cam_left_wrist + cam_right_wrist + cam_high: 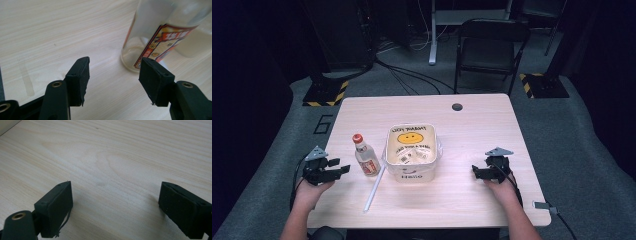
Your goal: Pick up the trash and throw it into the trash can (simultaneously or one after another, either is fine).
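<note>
Clear labelled bottle, red cap

Ahead of your left gripper the bottle stands upright, near its jaws, with bare table between. Just past the bottle a white stick lies along the table, touching or nearly touching the tub, so that side is crowded. Your right gripper has open wood between it and the tub's right wall, and the far half of the table is free.
</note>
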